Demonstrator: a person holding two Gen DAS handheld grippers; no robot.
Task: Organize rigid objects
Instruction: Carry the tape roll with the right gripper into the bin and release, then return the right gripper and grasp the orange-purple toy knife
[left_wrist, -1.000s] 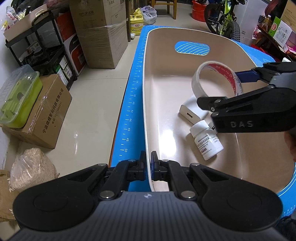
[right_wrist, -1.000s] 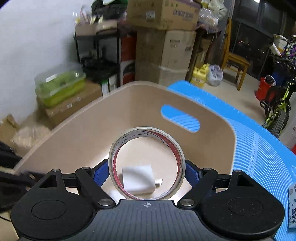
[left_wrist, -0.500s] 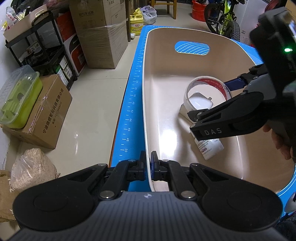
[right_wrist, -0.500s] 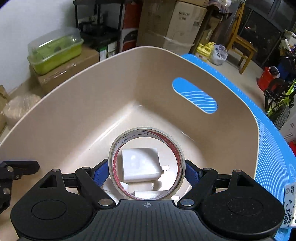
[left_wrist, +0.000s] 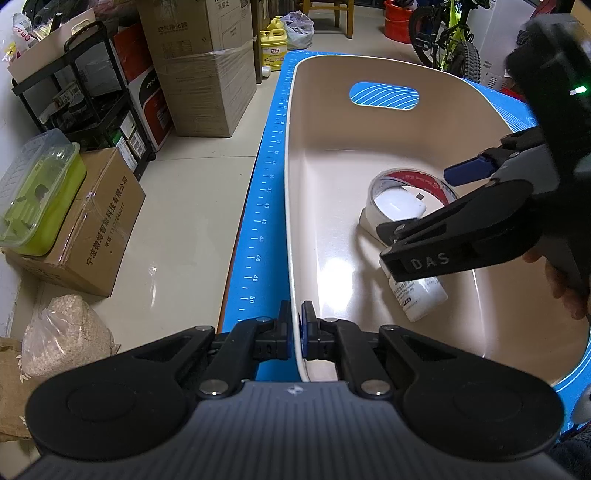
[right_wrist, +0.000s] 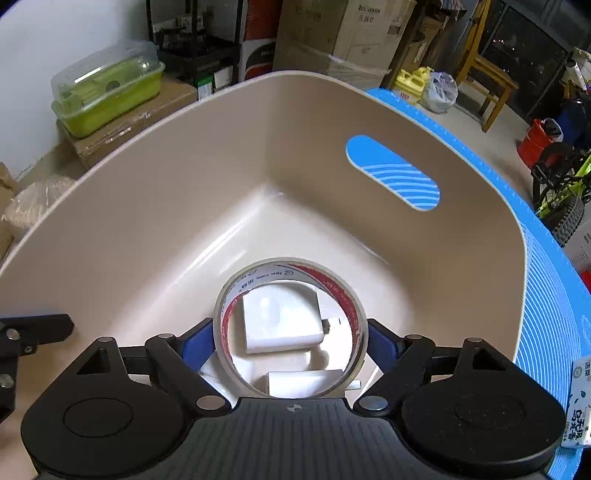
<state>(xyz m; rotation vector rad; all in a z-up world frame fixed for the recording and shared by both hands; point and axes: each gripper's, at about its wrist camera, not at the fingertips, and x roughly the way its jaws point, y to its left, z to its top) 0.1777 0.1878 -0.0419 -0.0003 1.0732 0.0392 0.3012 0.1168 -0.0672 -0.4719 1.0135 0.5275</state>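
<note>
Low in the centre of the right wrist frame, the right gripper (right_wrist: 291, 338) has its blue-padded fingers (right_wrist: 197, 341) pinching a roll of tape (right_wrist: 290, 326) from both sides, inside the beige plastic bin (right_wrist: 184, 206). Through the roll's hole a white charger block (right_wrist: 282, 323) shows on the bin floor. At lower centre of the left wrist frame, the left gripper (left_wrist: 295, 330) has its fingers pressed onto the bin's rim. A white pill bottle (left_wrist: 419, 297) lies at right, partly hidden by the right gripper. Under the bin is a blue mat (left_wrist: 258, 221).

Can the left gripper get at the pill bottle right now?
Probably not. The left gripper is shut on the tub rim, and the right gripper, holding the tape roll, hangs over the pill bottle.
</note>
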